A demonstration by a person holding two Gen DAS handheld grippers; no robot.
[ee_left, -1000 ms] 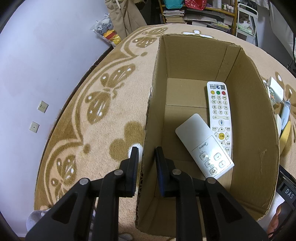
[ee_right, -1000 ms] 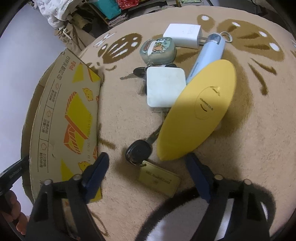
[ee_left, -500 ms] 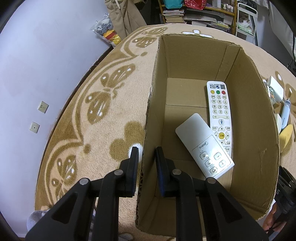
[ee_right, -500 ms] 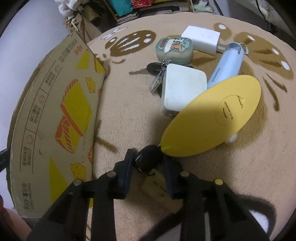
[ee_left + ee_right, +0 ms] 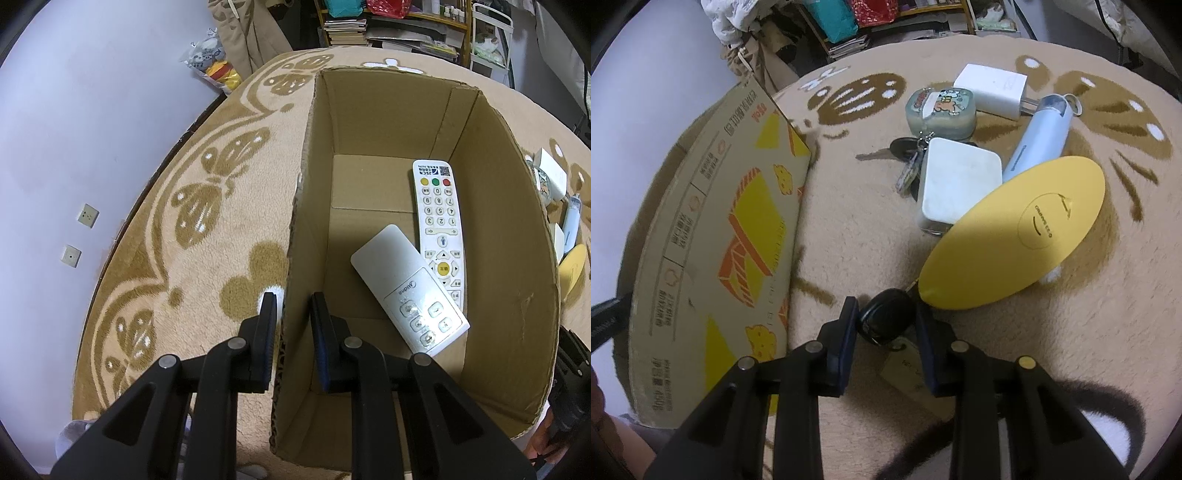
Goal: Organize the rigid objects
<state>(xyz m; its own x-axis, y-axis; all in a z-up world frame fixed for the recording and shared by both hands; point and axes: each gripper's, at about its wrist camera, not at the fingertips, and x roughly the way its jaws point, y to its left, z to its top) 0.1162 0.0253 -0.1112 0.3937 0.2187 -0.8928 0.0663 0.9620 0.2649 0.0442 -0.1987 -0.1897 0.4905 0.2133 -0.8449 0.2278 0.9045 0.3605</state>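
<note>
Right gripper [image 5: 886, 321] pinched on black key [image 5: 885, 320] beside yellow case [image 5: 1012, 236] on rug: lift slow with tag [image 5: 905, 369] dangling, drop into box [image 5: 517, 295] held by left gripper [image 5: 291, 314].

The tan key tag [image 5: 905, 373] sits half hidden between the right gripper's [image 5: 886, 321] jaws, its print unreadable. The key's blade disappears under the yellow oval case [image 5: 1012, 236], which also covers a corner of the white square box [image 5: 956, 184]. In the left wrist view, the cardboard box [image 5: 509, 280] wall hides most of the things on the right, and the gray remote [image 5: 406, 288] overlaps the white remote [image 5: 439, 221].
</note>
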